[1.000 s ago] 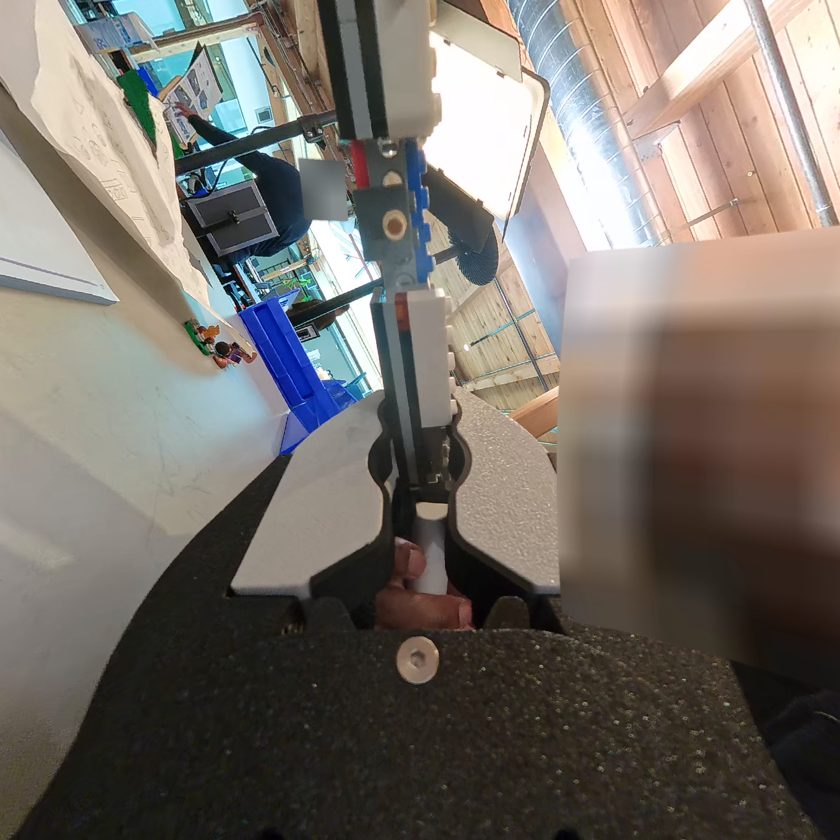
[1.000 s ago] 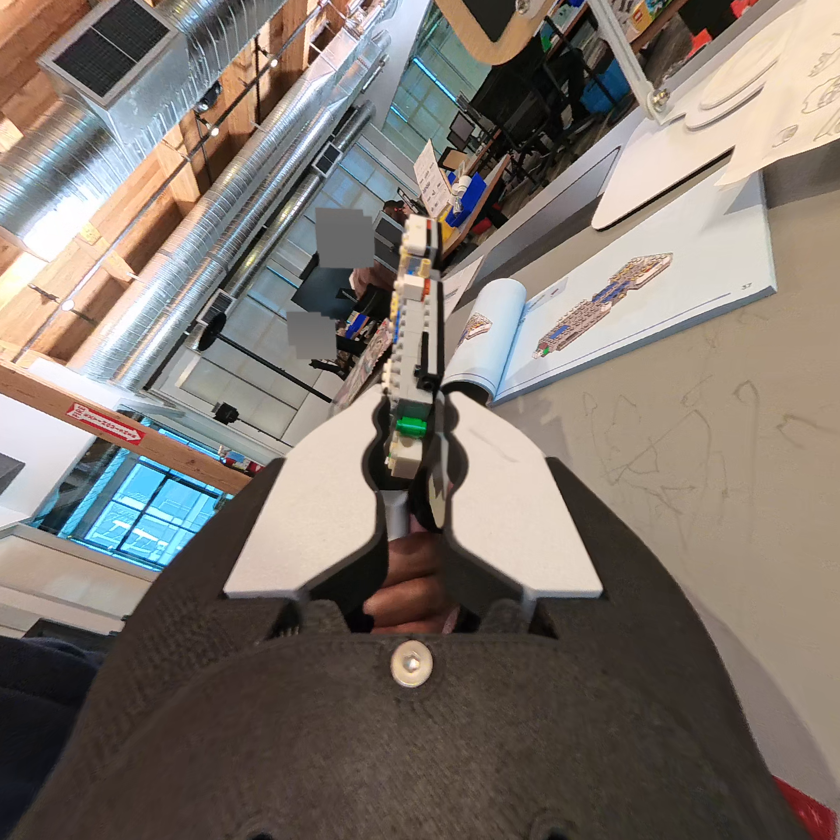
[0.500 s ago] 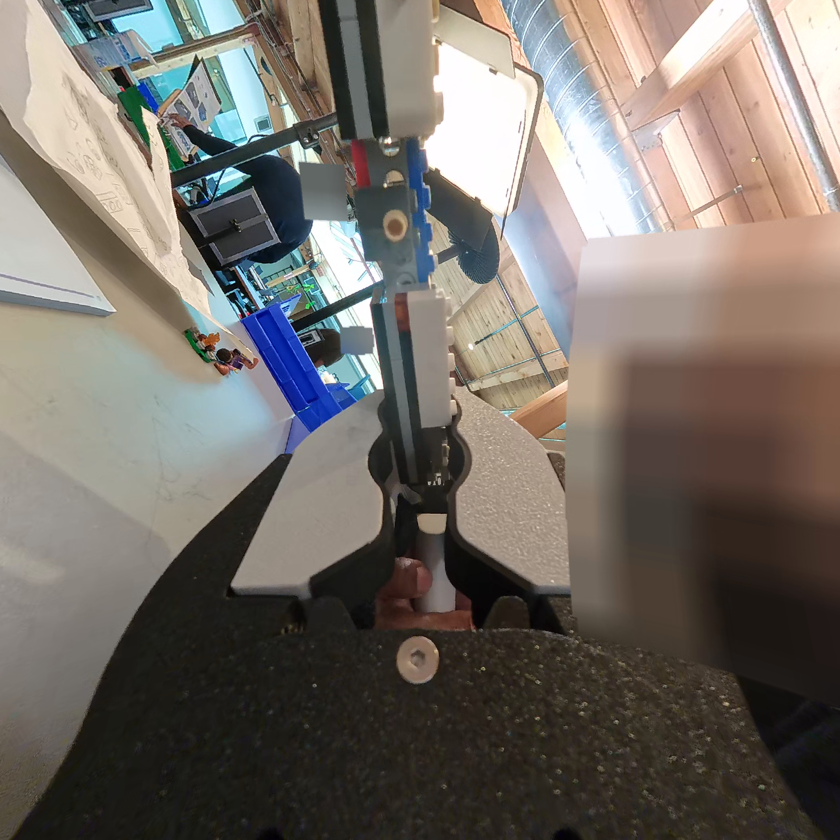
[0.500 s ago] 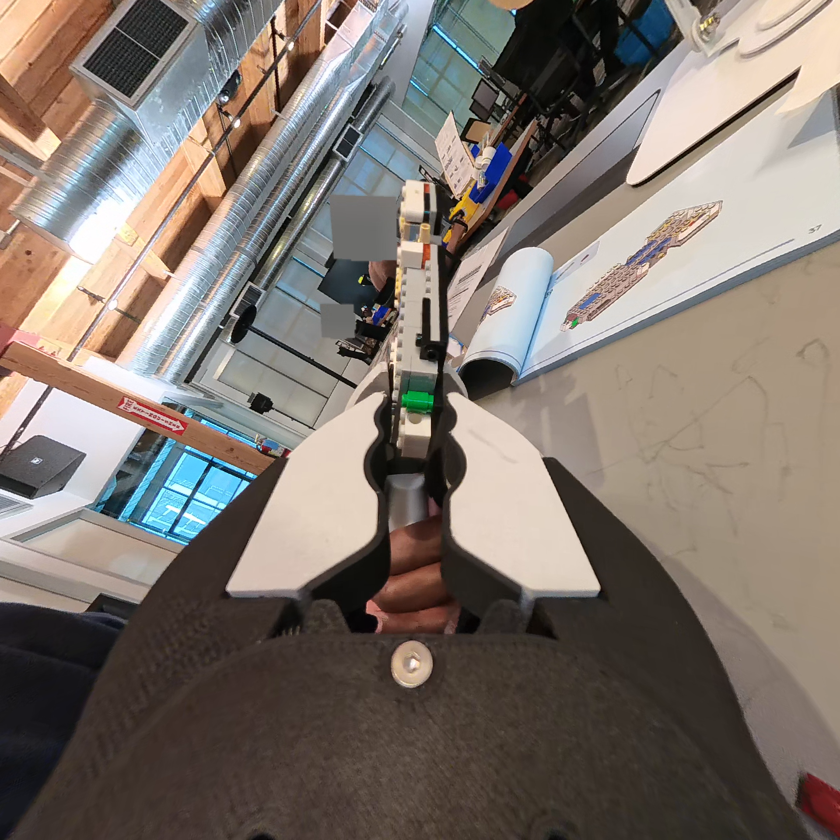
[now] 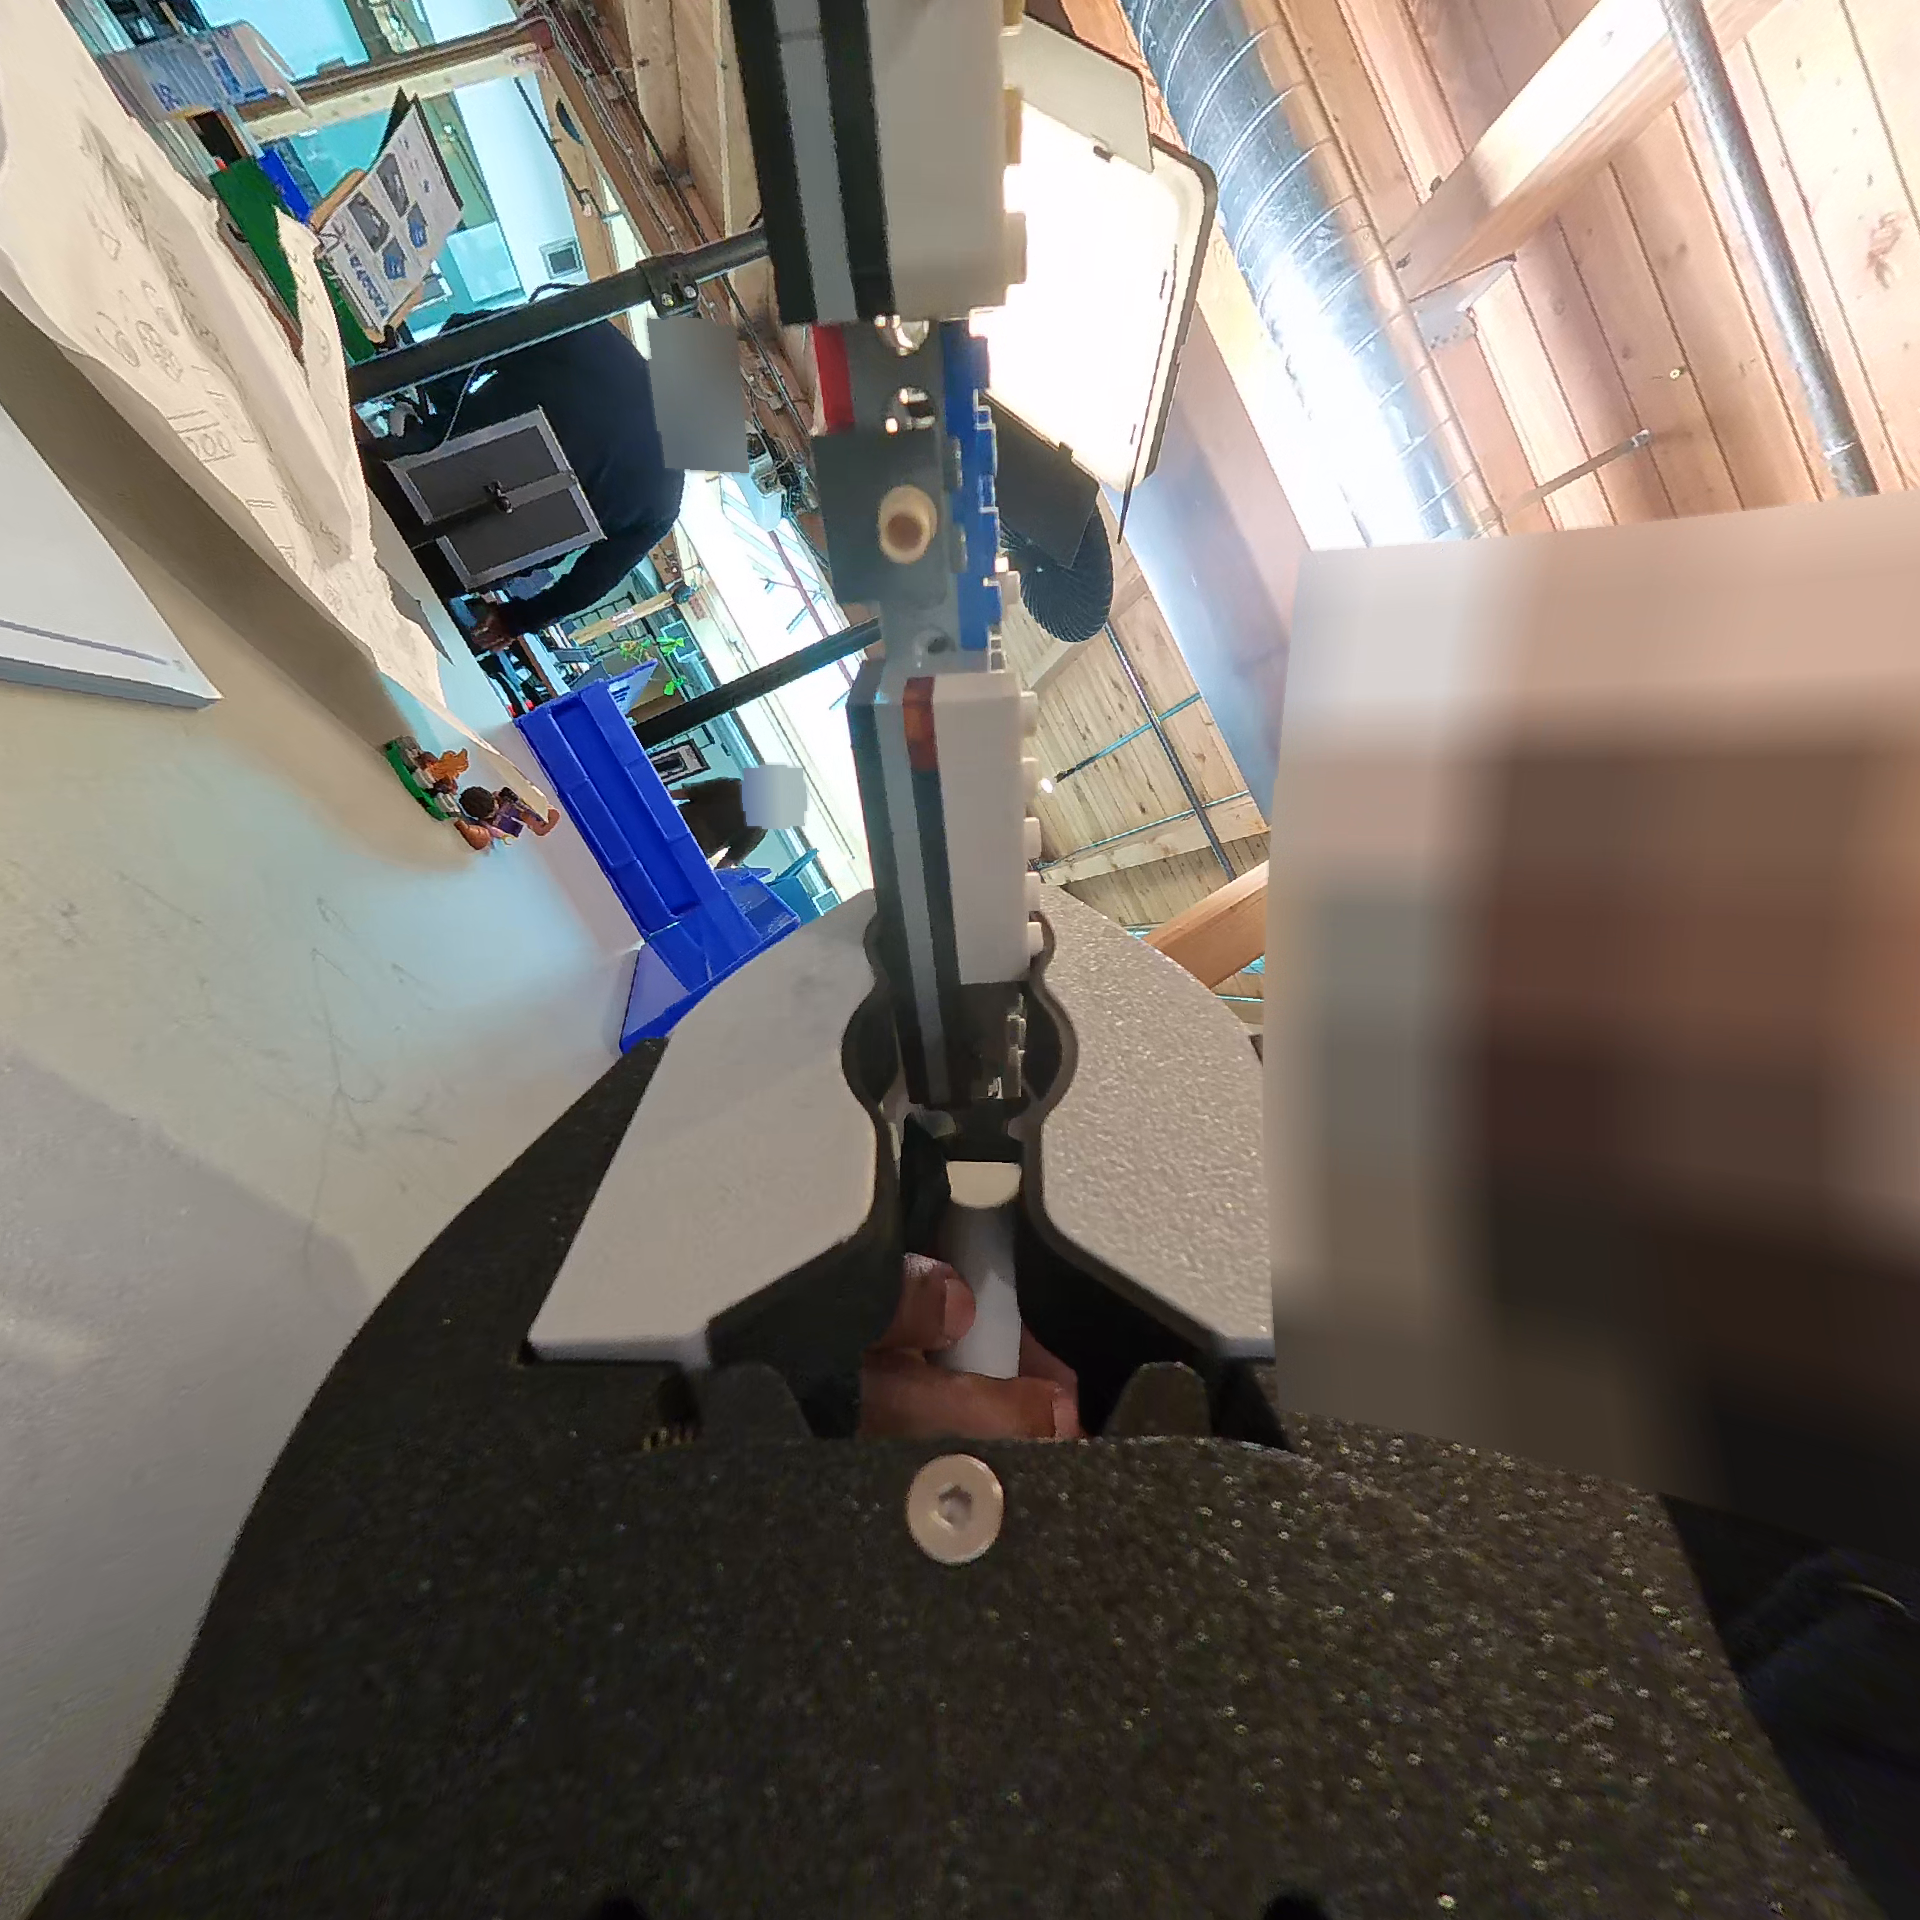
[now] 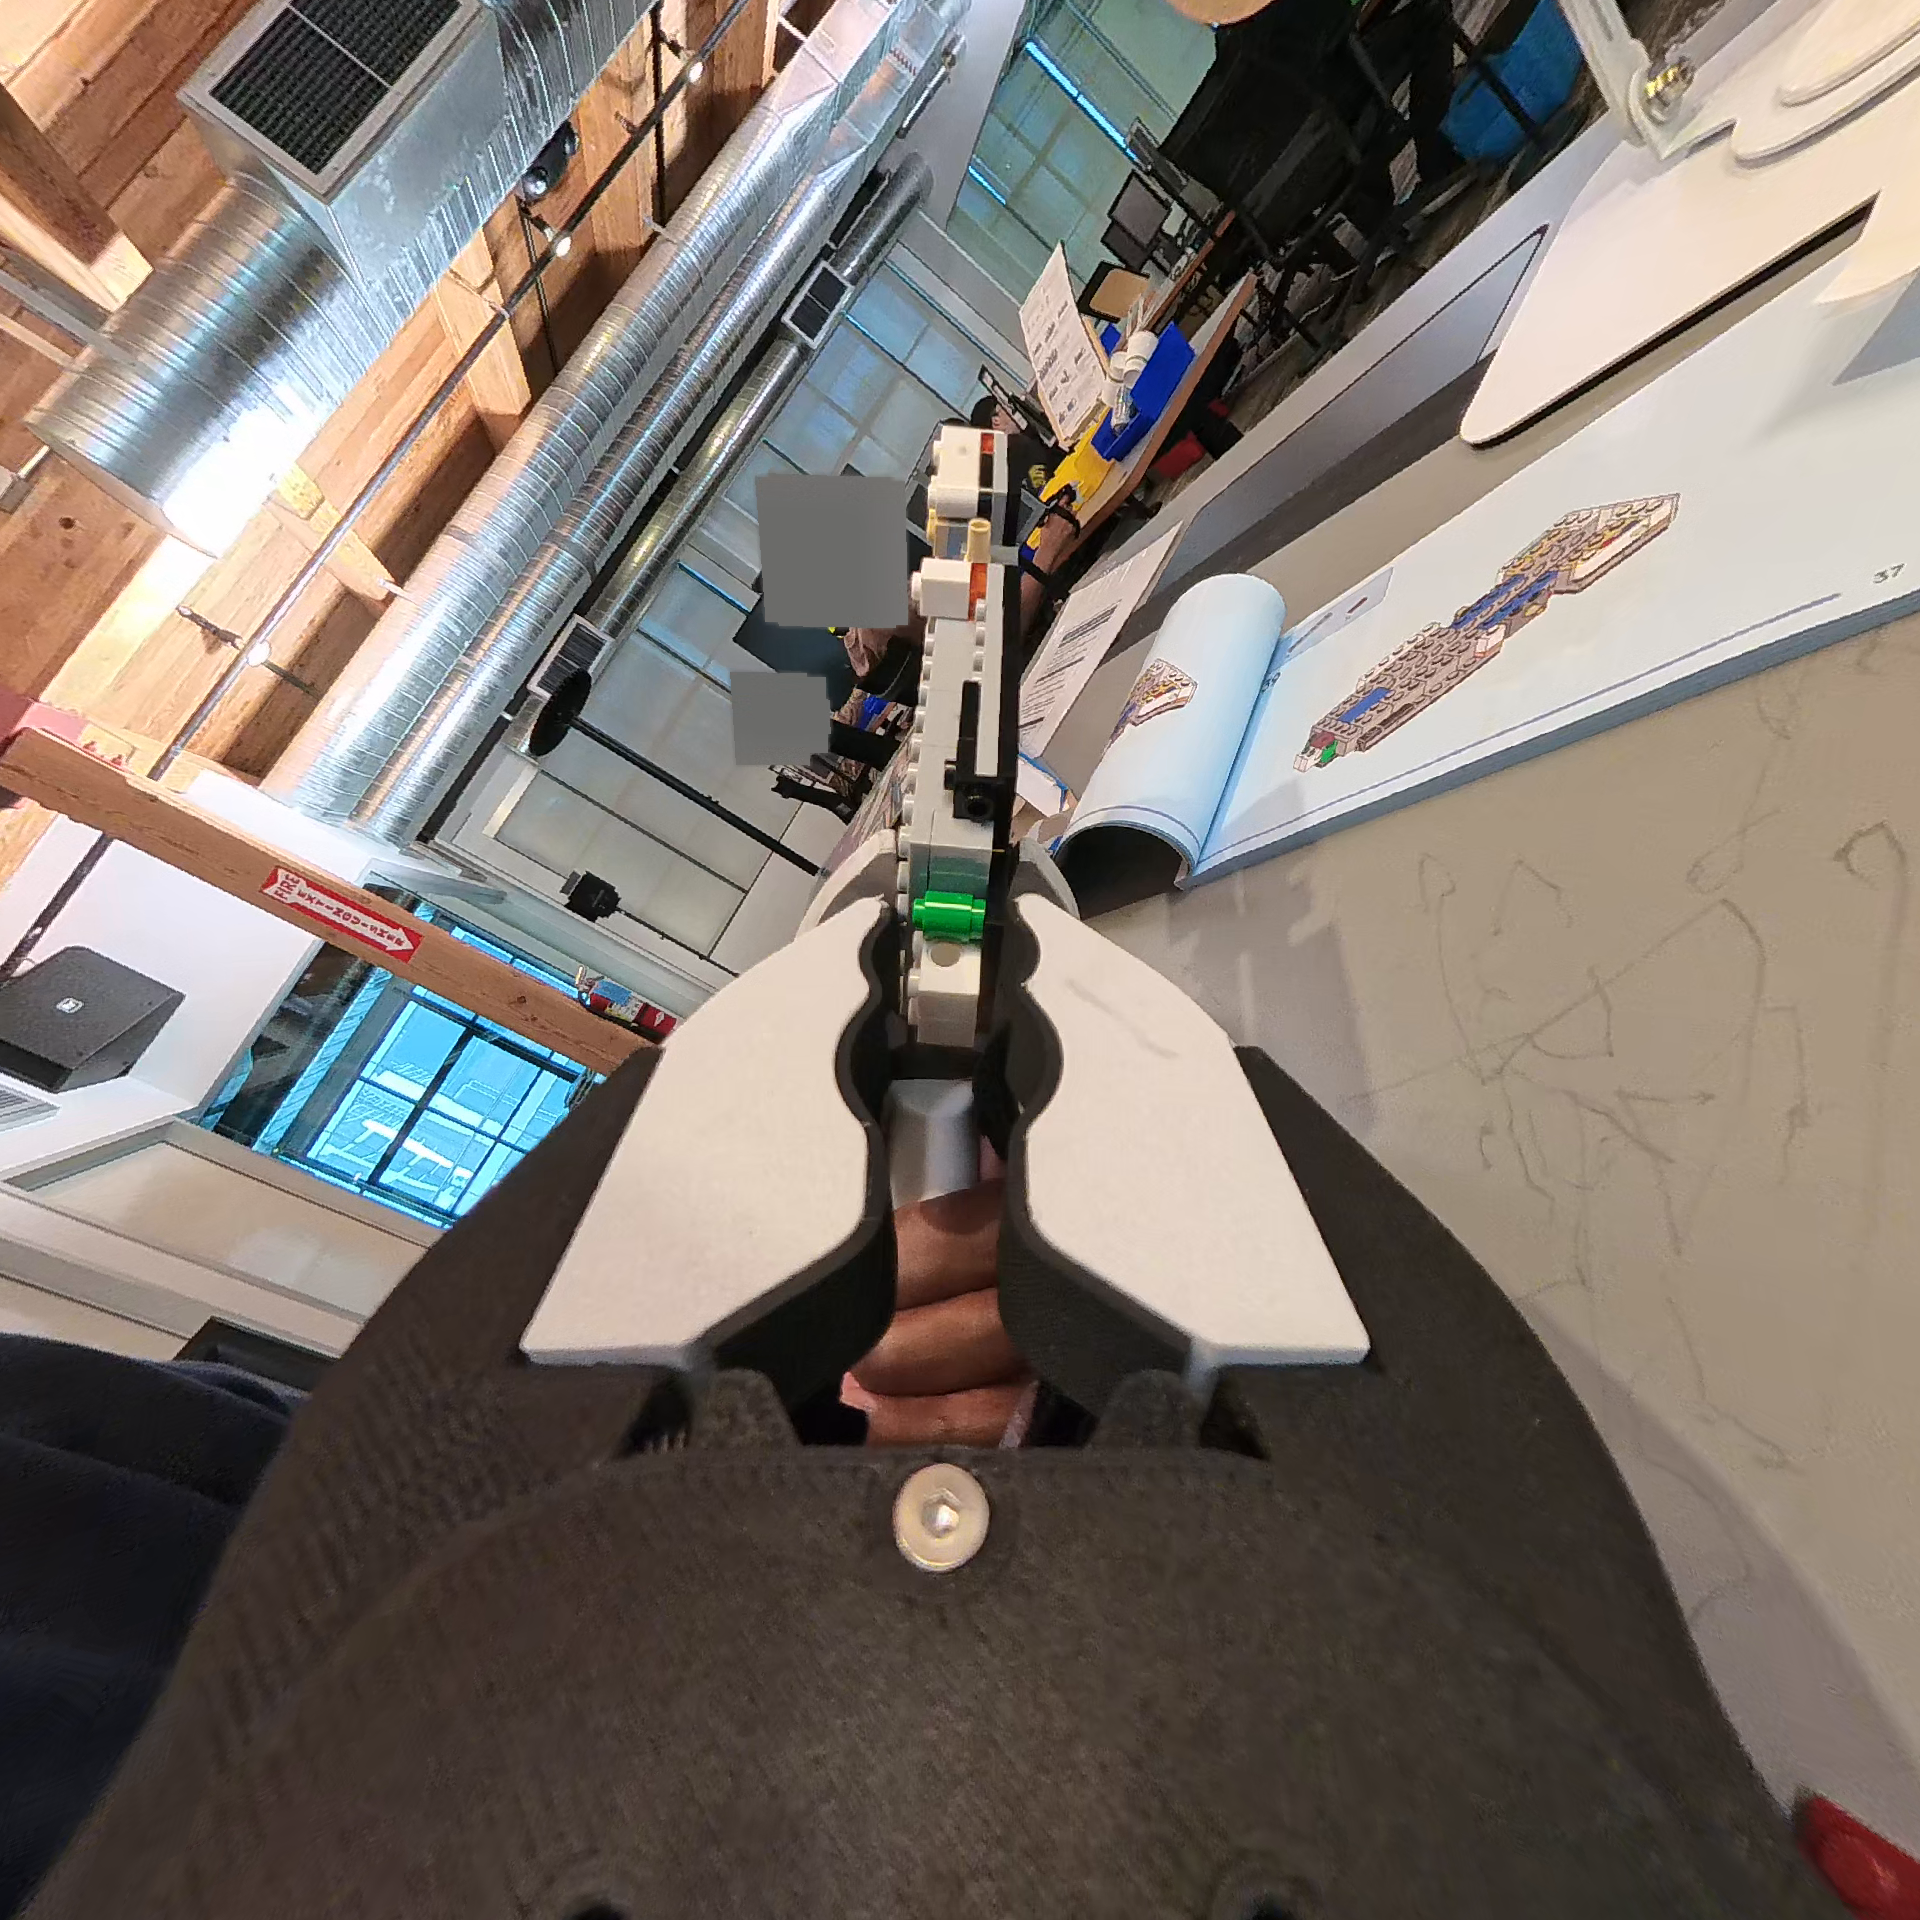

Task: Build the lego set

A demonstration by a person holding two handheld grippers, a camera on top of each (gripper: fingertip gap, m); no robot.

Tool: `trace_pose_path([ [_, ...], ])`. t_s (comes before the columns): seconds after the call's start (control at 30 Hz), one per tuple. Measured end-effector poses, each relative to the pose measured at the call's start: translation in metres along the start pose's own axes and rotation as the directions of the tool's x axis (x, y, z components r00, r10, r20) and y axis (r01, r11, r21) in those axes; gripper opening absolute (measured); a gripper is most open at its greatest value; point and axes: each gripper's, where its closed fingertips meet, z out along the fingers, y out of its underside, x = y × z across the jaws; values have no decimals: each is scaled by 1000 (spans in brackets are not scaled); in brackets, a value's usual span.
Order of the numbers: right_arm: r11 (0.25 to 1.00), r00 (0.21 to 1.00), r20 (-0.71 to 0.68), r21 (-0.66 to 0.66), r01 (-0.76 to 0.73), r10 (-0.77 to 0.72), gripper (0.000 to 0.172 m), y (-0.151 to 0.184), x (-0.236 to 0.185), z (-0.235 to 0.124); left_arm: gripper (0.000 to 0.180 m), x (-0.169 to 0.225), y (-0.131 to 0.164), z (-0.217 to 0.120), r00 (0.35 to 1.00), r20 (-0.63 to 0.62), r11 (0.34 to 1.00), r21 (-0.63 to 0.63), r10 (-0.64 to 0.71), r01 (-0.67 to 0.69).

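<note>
Brick model point(image 5: 940, 831), long and flat, held edge-on between both hand-held grippers and raised off the tabletop point(image 6: 1558, 1143). Left hand-held gripper point(image 5: 951, 997) is clenched on one end, both pads pressing the white-and-grey layered edge; the model runs from its jaws toward 12 o'clock, past a blue and dark grey mid-section. Right hand-held gripper point(image 6: 951, 966) is clenched on the other end point(image 6: 951, 727), where a green piece point(image 6: 945, 914) and a white brick sit between the pads; the studded white strip rises to 12 o'clock. Open instruction booklet point(image 6: 1455, 707) lies on the tabletop at 2 o'clock of the right hand-held gripper. Small figures point(image 5: 468, 800) and a blue bin point(image 5: 634, 810) stand at 10 o'clock in the left wrist view.

Handling, as a judgement: keep both grips square to the layers and move the two ends together; bending or twisting between them would likely split the thin mid-section.
</note>
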Motion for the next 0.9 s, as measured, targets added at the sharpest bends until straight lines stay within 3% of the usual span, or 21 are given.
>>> trace_pose_path([
  [0.23,999,1000,3,23,-28,28,20,0,2,0,20,-1,0,1,1000,20,1000,7,23,-23],
  [0.37,998,998,8,18,-66,65,32,2,2,1,20,-1,-8,-3,995,57,994,65,79,-83],
  [0.7,994,993,26,-4,-112,112,23,12,-3,10,20,5,-8,-4,961,138,962,104,238,-253],
  [0.9,994,993,47,15,-108,107,21,12,-7,11,20,9,-9,-6,963,123,958,130,241,-256],
])
